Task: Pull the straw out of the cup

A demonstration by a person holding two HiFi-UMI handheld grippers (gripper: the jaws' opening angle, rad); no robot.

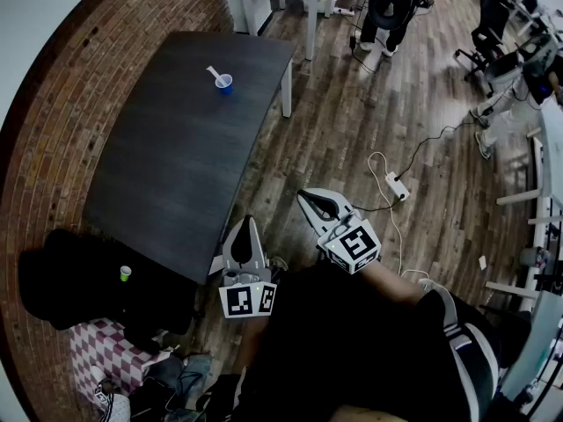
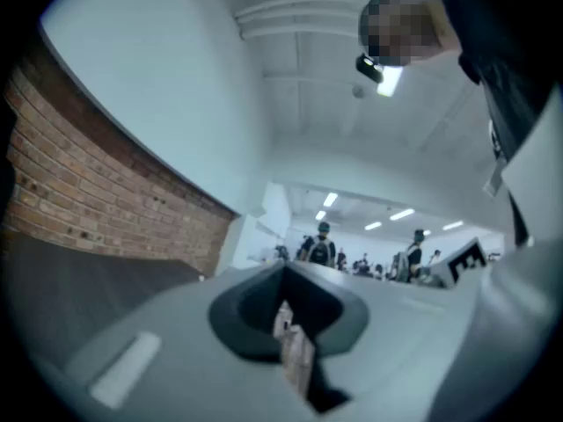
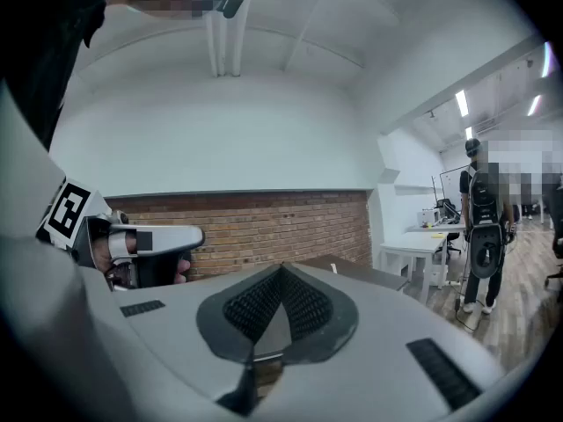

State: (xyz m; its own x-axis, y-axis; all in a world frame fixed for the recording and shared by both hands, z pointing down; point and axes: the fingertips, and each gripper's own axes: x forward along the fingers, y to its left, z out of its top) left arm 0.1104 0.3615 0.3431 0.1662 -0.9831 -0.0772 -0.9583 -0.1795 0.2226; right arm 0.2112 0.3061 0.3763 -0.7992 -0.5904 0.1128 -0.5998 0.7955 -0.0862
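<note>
**Cup and straw sit far across the table, both grippers empty and well short of them**

In the head view the blue cup (image 1: 225, 83) stands toward the far end of the dark table (image 1: 167, 165), with the white straw (image 1: 214, 73) in it. The straw leans out of the rim up and to the left, away from the person and toward the brick wall (image 1: 53, 148).

The left gripper (image 1: 247, 228) is held by the table's near corner. The right gripper (image 1: 307, 200) is a little farther out, over the wood floor (image 1: 352, 121). Both point roughly ahead, and the cup lies ahead and to the left of each, well apart. Neither is clearly the nearer, though the left lines up more directly with the table.

Each gripper's own view shows its jaws pressed together with nothing between them, and only the room beyond.

The task looks not yet begun. The next move likely calls for a long reach forward. One gripper would then steady the cup while the other opens and closes along the straw's slanted free end.
</note>
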